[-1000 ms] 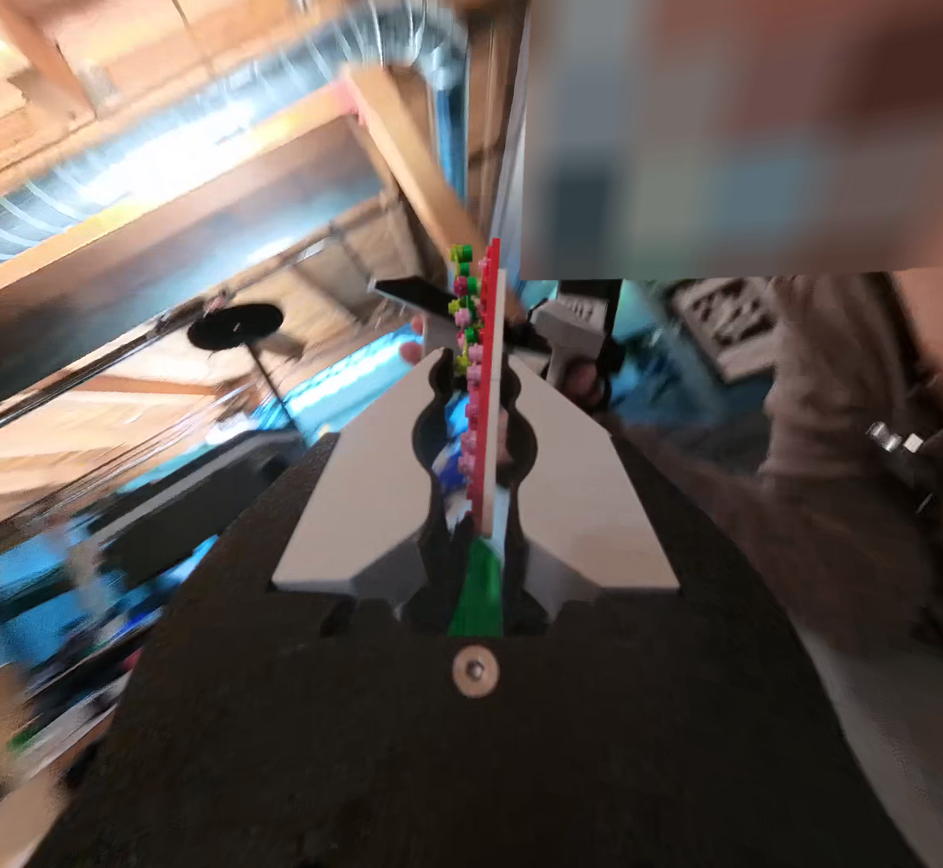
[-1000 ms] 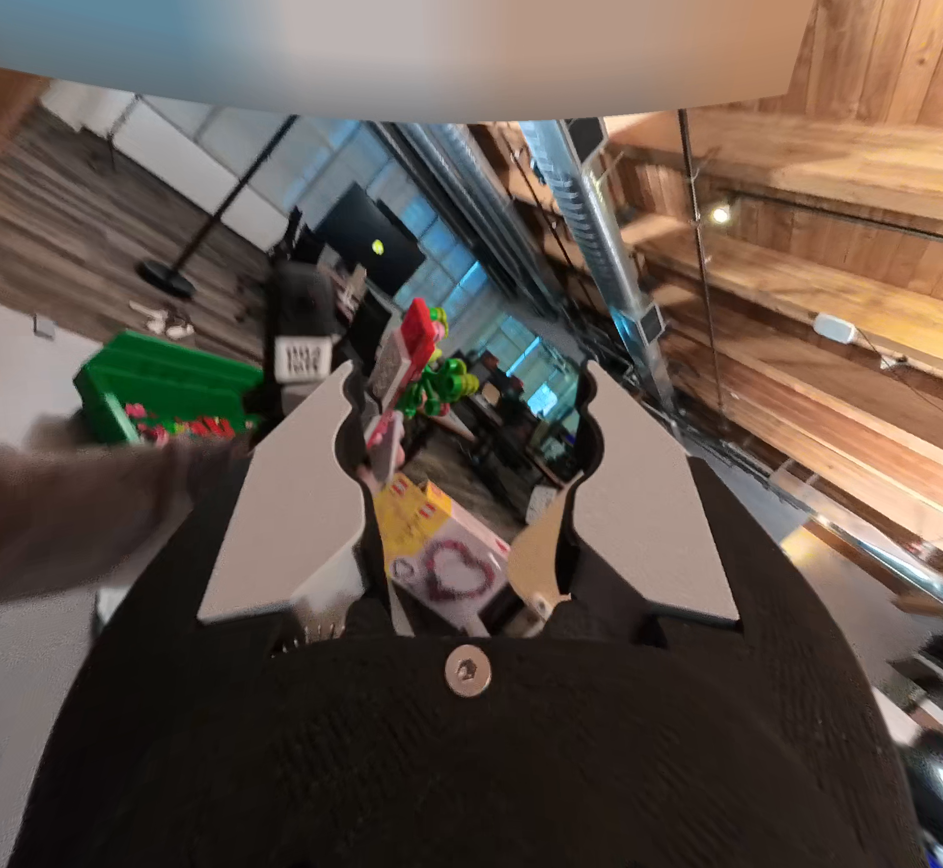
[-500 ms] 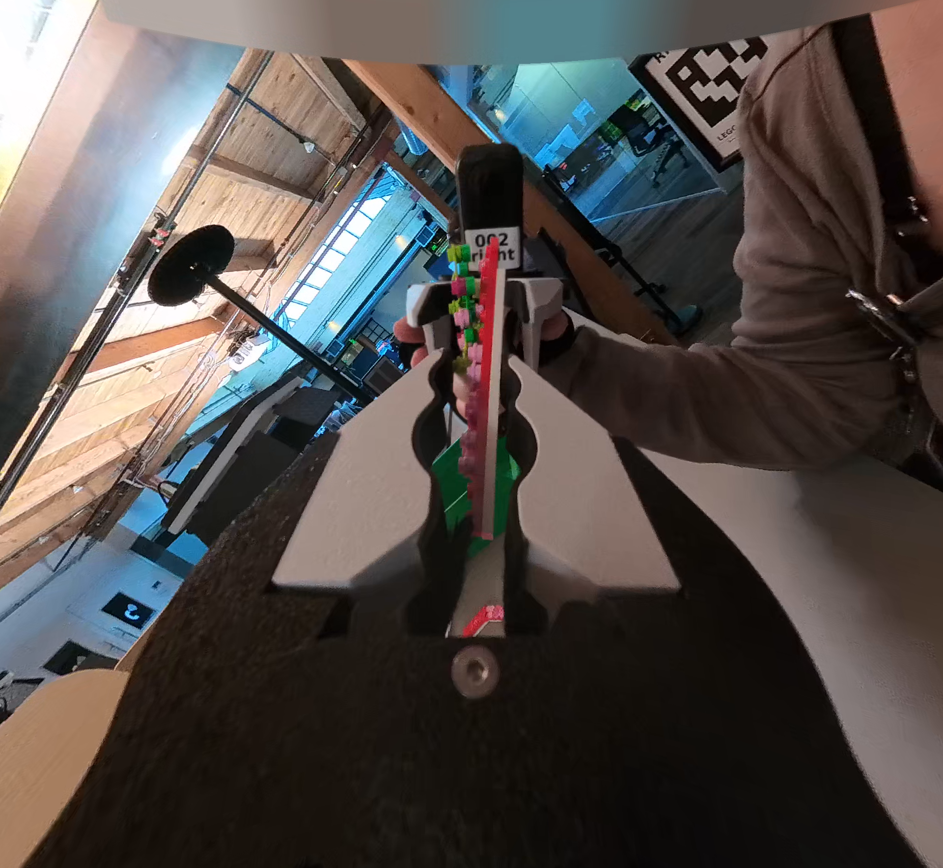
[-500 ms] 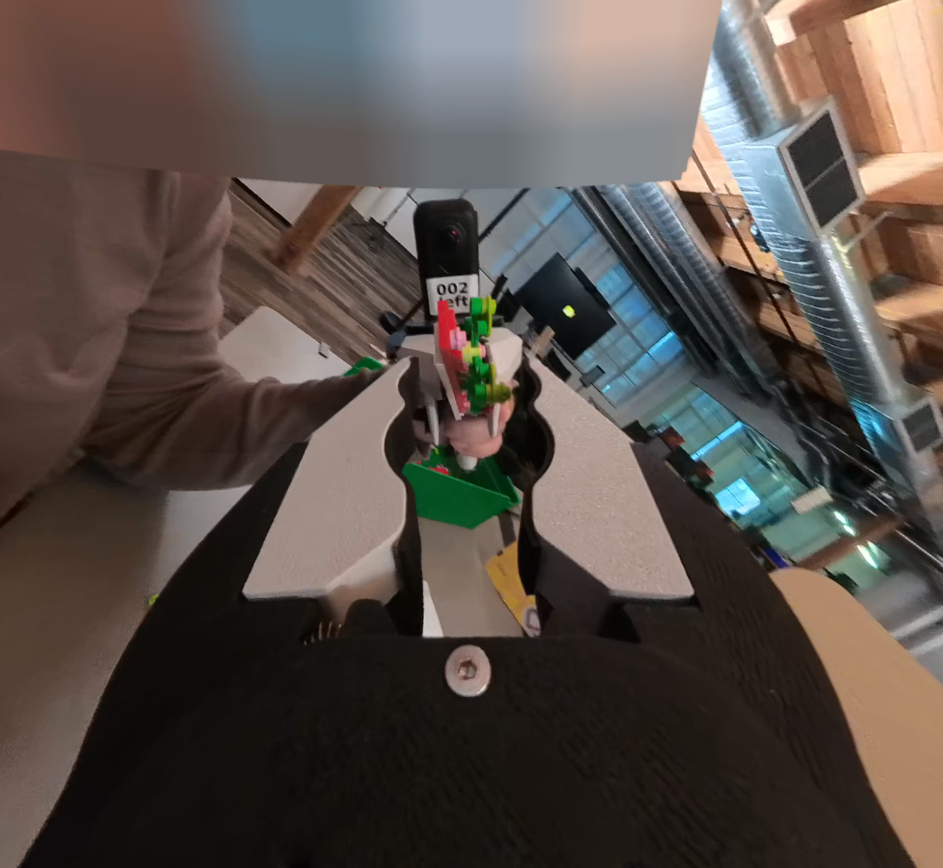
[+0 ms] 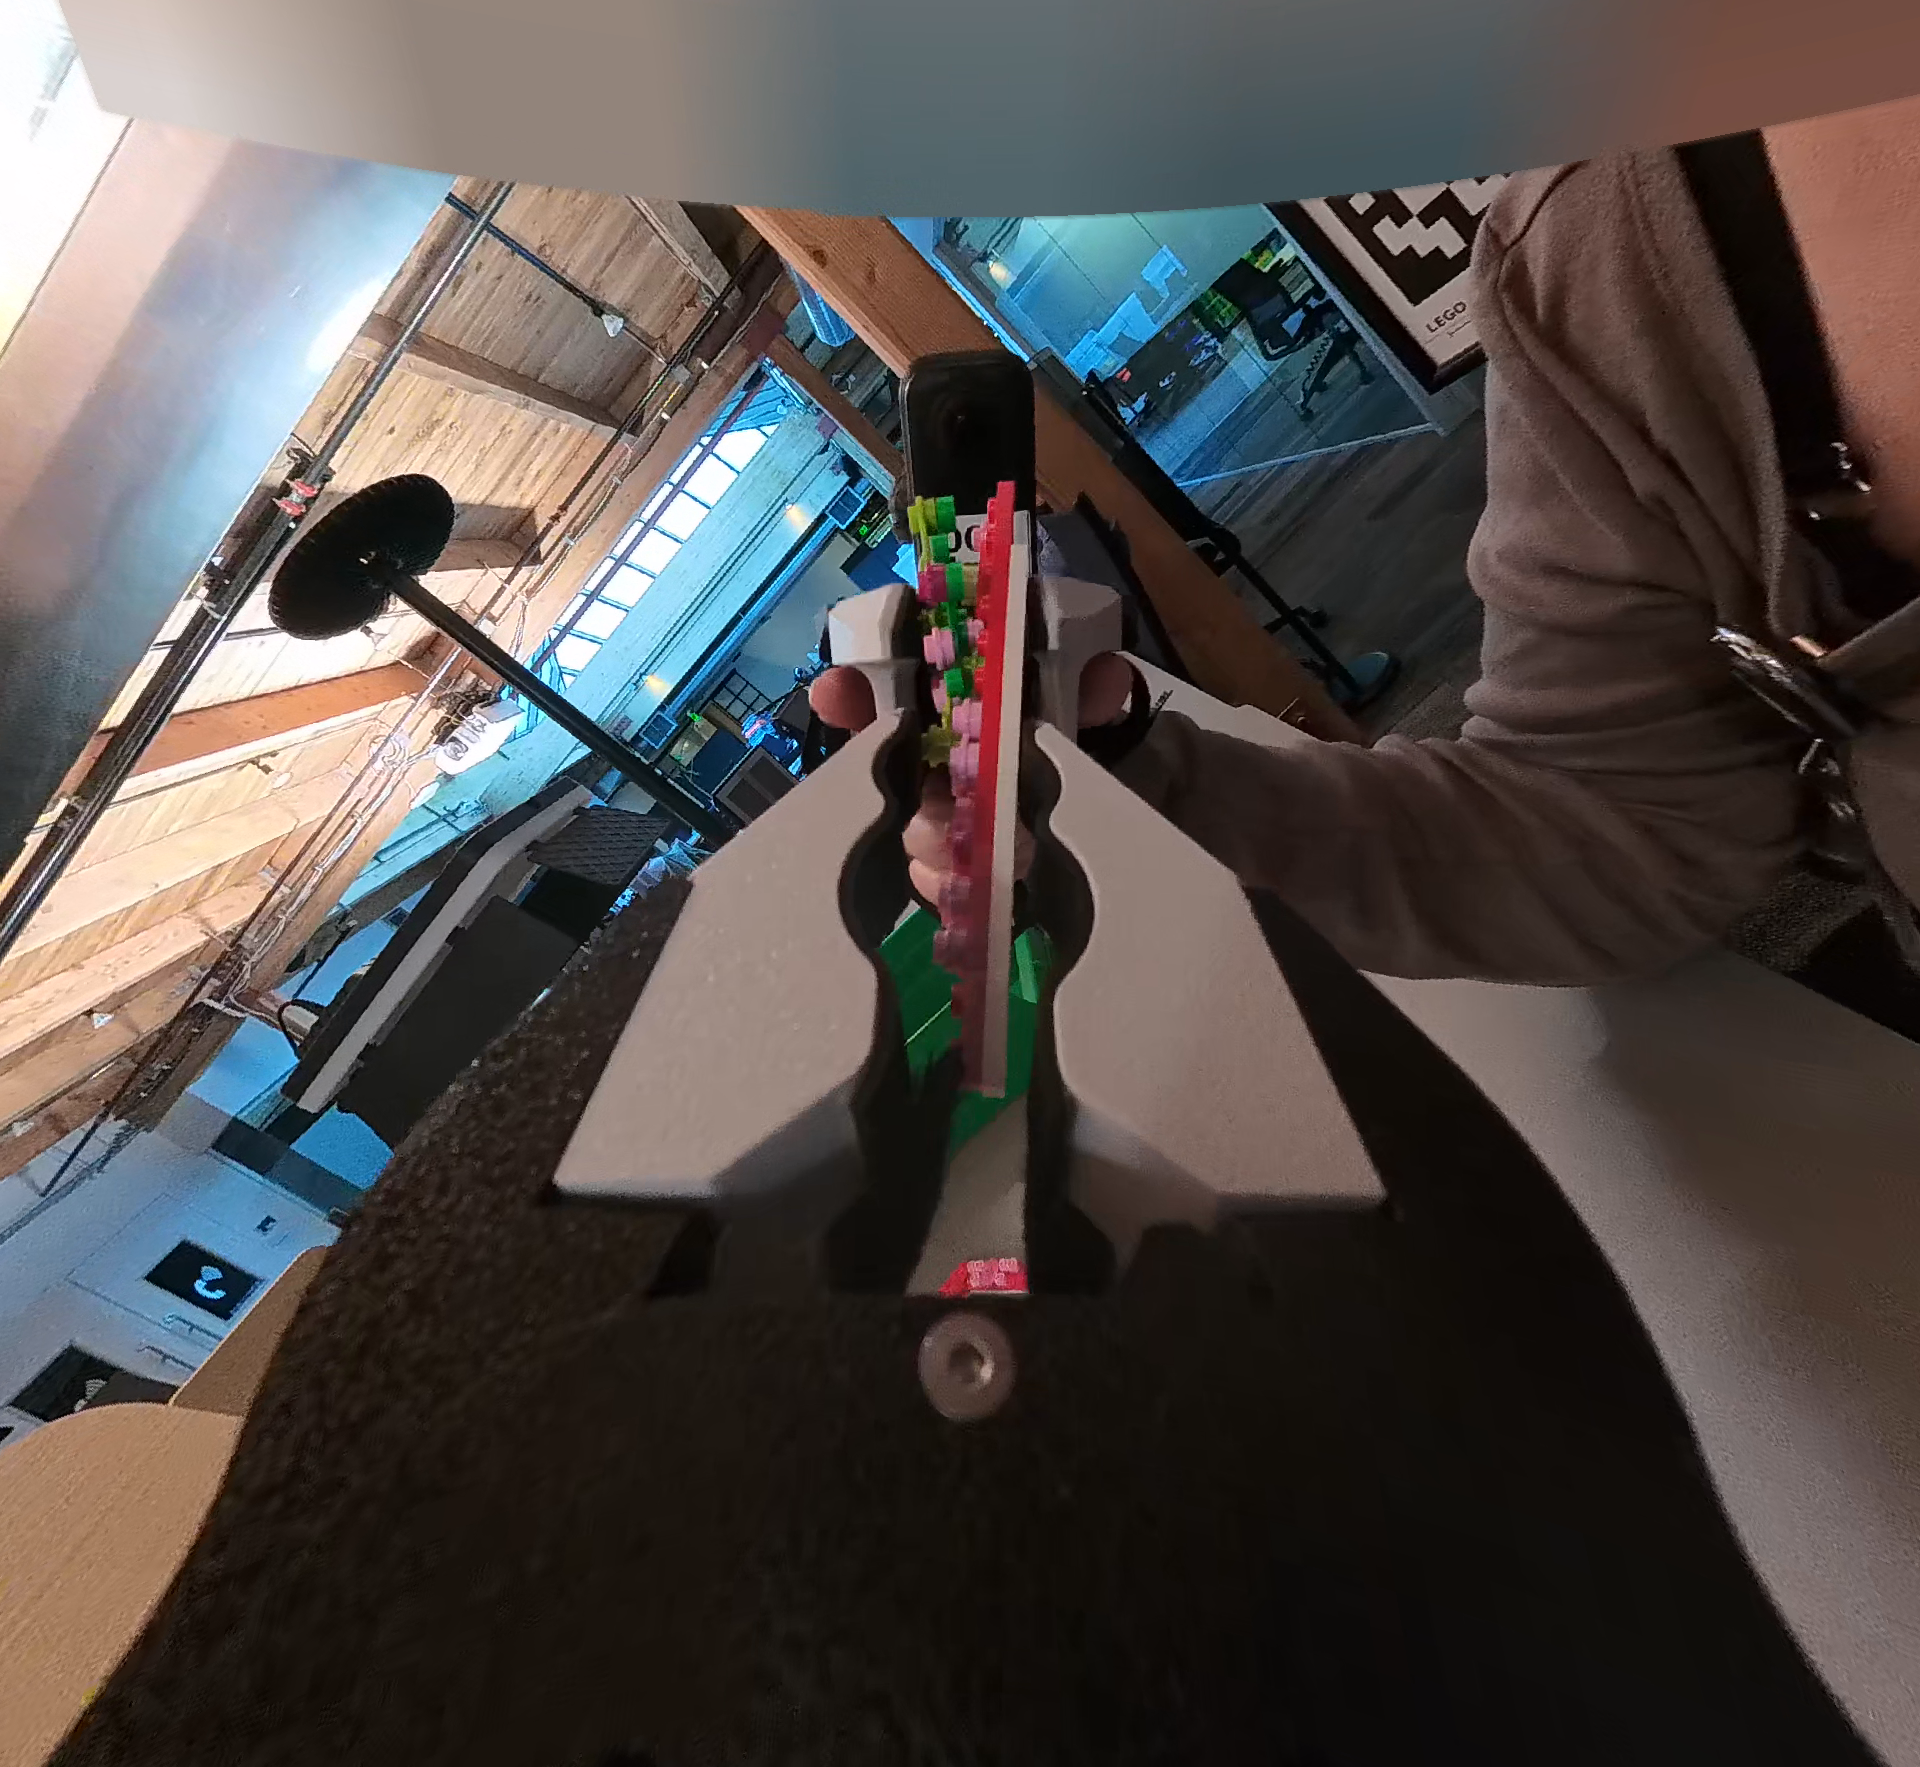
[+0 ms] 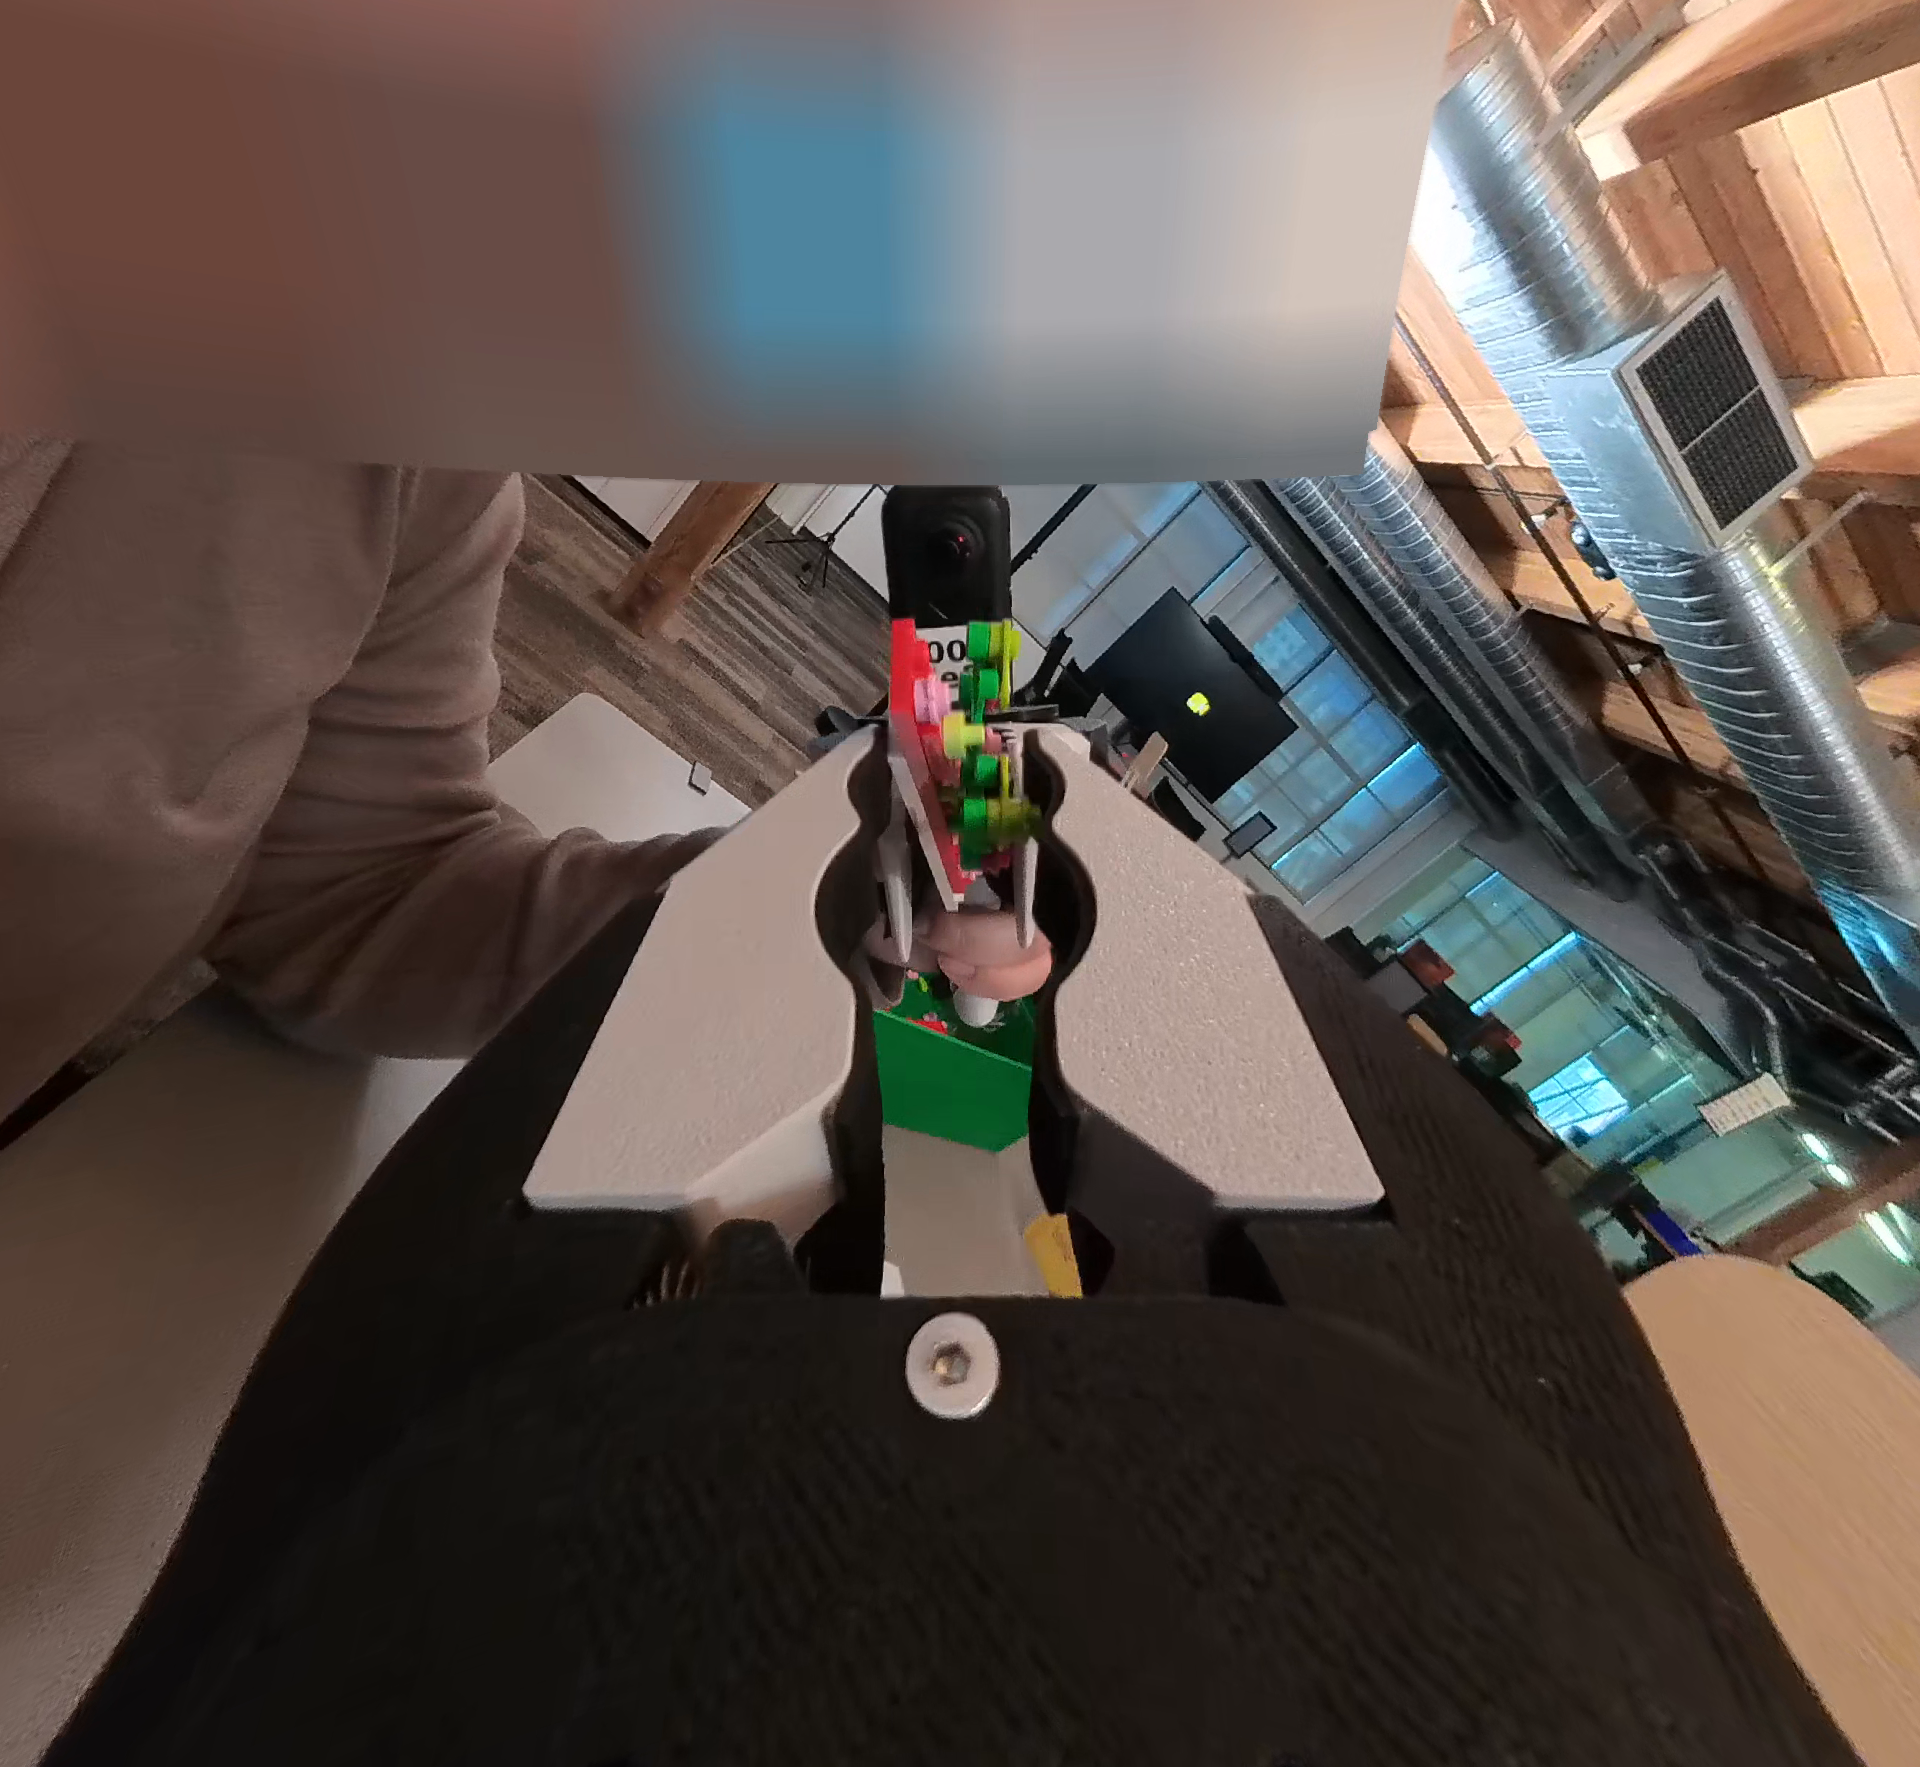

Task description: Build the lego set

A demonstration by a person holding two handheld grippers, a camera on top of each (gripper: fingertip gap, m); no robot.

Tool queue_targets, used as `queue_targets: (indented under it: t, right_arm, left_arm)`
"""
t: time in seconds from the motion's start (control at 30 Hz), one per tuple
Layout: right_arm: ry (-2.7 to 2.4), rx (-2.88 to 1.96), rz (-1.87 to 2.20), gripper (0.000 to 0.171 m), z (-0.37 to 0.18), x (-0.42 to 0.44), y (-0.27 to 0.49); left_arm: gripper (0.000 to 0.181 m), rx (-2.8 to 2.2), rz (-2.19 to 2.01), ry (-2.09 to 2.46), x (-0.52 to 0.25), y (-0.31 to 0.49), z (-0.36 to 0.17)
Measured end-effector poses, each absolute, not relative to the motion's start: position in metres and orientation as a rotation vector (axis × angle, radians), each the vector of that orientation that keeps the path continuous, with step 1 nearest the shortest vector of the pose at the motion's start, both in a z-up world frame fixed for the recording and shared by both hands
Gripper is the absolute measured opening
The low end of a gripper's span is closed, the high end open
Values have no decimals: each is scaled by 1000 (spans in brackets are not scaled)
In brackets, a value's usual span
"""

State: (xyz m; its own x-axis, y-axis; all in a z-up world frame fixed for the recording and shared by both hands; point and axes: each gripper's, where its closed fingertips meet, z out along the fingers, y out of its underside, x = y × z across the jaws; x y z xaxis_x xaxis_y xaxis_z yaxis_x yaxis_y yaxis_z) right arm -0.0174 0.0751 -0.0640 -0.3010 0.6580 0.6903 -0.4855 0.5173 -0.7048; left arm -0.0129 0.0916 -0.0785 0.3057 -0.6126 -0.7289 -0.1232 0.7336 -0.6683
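Note:
A lego build (image 5: 992,782), a red and white plate with pink and green flowers on one face, stands edge-on in the air between the two grippers. My left gripper (image 5: 961,741) is shut on its near end. My right gripper (image 6: 956,756) faces the left one and has its jaws pressed on the other end of the same build (image 6: 961,772), one on the plate side and one on the flower side. The right gripper also shows in the left wrist view (image 5: 977,637), behind the build.
A green bin (image 6: 951,1083) of loose pieces sits on the white table (image 5: 1558,1146) below the grippers. A yellow booklet (image 6: 1049,1250) lies near it. The person's sleeved arms (image 5: 1455,813) reach in from the side. Only a small space, under 4 cm, lies between the two pairs of fingers.
Both grippers swung to face each other. The right gripper moved up to the build held by the left one, and its jaws narrowed onto it.

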Motion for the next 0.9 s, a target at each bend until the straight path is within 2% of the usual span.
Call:
queue_targets:
  t: [0.33,0.9]
  right_arm:
    - [-1496,-118,1135,14,-62,-14,73]
    - [-1478,1,1112,14,-62,-2,62]
  left_arm:
    - [15,-723,-372,1233,-12,93,-79]
    - [14,-671,-322,1263,-1,83,-76]
